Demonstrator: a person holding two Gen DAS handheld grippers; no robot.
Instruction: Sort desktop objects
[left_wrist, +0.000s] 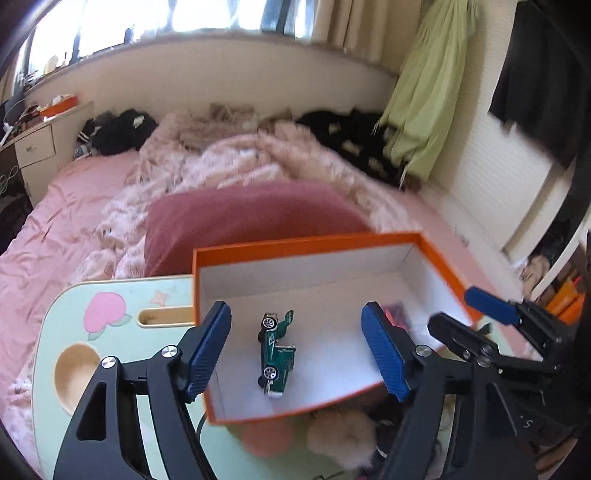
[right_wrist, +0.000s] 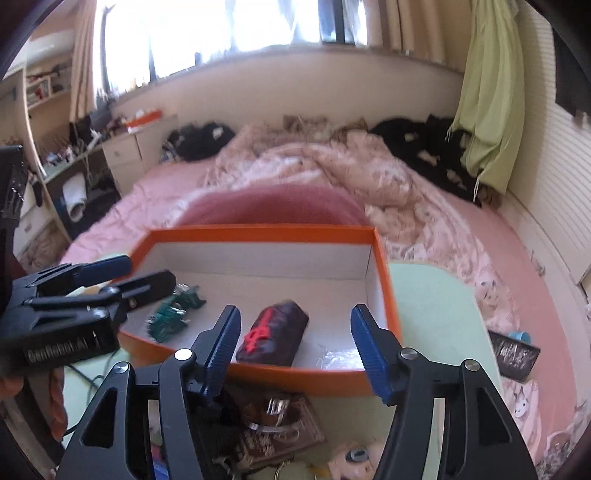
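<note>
An orange box (left_wrist: 306, 242) with a white inside stands on a pale green lap table (left_wrist: 122, 291) on the bed. A green toy car (left_wrist: 277, 354) lies on its side on the box floor. My left gripper (left_wrist: 295, 310) hangs open above the car, its blue pads (left_wrist: 207, 350) clear of it. In the right wrist view the same box (right_wrist: 258, 232) holds the car (right_wrist: 173, 314) at its left and a dark pouch with a red mark (right_wrist: 273, 332). My right gripper (right_wrist: 295, 314) is open over the pouch without touching it. The left gripper (right_wrist: 122, 273) shows at the left edge there.
In front of the box lie a cream fluffy thing (left_wrist: 340, 439), a pink round pad (left_wrist: 266, 435), and brown items with a metal ring (right_wrist: 277, 417). A dark flat packet (right_wrist: 513, 354) rests on the pink bedding. A maroon cushion (left_wrist: 255, 218) sits behind the box.
</note>
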